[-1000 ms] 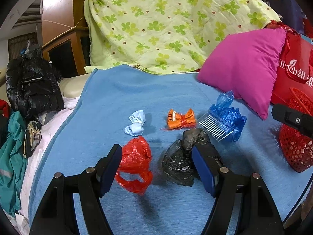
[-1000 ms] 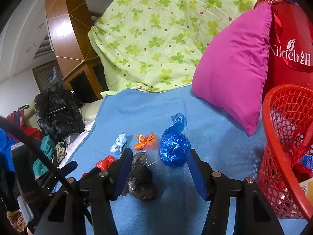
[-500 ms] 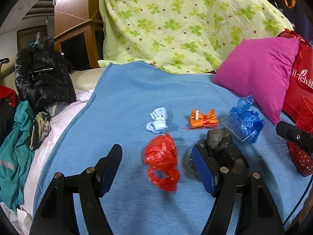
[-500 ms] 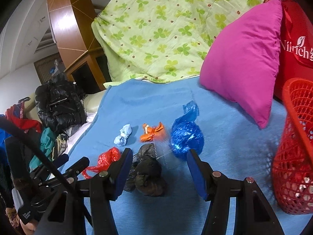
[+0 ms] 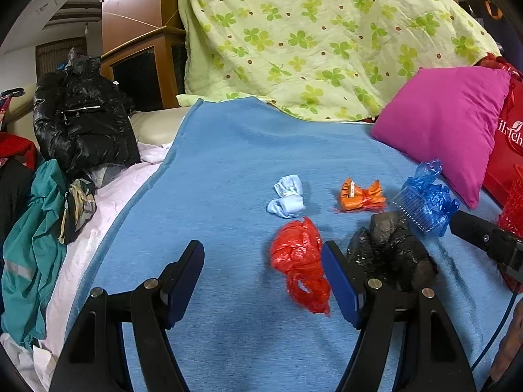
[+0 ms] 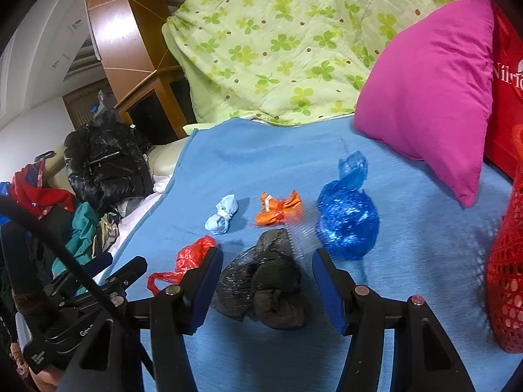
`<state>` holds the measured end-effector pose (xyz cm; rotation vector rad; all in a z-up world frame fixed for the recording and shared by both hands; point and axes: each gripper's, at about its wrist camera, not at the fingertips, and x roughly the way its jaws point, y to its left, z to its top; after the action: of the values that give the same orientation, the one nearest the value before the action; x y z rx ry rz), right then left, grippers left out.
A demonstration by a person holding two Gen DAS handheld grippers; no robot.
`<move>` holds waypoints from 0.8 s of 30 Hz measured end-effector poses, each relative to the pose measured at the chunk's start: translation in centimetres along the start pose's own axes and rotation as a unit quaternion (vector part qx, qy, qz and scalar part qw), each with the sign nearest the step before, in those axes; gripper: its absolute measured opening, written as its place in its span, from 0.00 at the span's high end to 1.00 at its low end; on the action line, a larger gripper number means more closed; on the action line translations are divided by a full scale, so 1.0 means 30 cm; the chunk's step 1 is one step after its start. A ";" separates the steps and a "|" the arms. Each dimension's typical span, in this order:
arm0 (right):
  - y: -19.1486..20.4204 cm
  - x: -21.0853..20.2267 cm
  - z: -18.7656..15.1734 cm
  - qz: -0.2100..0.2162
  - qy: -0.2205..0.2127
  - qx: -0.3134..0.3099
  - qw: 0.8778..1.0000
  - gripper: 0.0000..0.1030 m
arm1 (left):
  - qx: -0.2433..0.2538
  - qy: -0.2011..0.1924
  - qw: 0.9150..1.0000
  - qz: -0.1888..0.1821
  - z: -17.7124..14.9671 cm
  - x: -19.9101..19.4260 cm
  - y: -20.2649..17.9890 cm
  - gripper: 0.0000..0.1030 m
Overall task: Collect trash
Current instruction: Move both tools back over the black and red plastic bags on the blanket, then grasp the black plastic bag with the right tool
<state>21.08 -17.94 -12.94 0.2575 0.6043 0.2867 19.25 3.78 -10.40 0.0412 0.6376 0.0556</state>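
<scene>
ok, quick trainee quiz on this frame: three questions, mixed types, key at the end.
1. True or false: the right gripper is clamped on the crumpled black plastic bag.
2. Which bundle lies nearest the pink pillow? A) pale blue knotted bag B) orange tied wrapper C) shiny dark blue plastic bag
3. Fill in: the crumpled red plastic bag lies just inside the left gripper's ____ finger.

Key: 1 false, the jaws are open around it; 2 C; 3 right.

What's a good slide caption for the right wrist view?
Open right tool framing a crumpled black bag on the blue blanket, red basket alongside.
</scene>
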 end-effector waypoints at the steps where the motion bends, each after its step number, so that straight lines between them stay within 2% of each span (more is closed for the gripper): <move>1: 0.005 0.007 -0.001 0.001 0.001 0.000 1.000 0.40 | -0.001 0.000 1.000 0.000 -0.001 0.001 0.005 0.27; 6: 0.007 0.031 -0.002 0.009 0.008 0.010 1.000 0.40 | -0.006 0.007 1.000 -0.001 -0.004 0.011 0.024 0.27; 11: -0.074 0.062 0.004 0.022 0.027 0.079 0.996 0.40 | -0.021 0.030 0.999 -0.016 -0.011 0.044 0.050 0.27; 15: -0.125 0.096 -0.001 0.035 0.048 0.127 0.990 0.40 | -0.036 0.063 0.997 -0.022 -0.021 0.086 0.064 0.27; 18: -0.126 0.124 -0.006 0.036 0.061 0.132 0.989 0.40 | -0.038 0.080 0.996 -0.017 -0.030 0.110 0.066 0.27; 24: -0.101 0.224 -0.029 0.009 0.102 0.124 0.987 0.41 | -0.042 0.105 0.993 -0.019 -0.047 0.138 0.072 0.27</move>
<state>26.42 -18.36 -18.08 0.4777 0.8417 0.2561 21.65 6.22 -13.87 -0.0596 0.8457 0.0511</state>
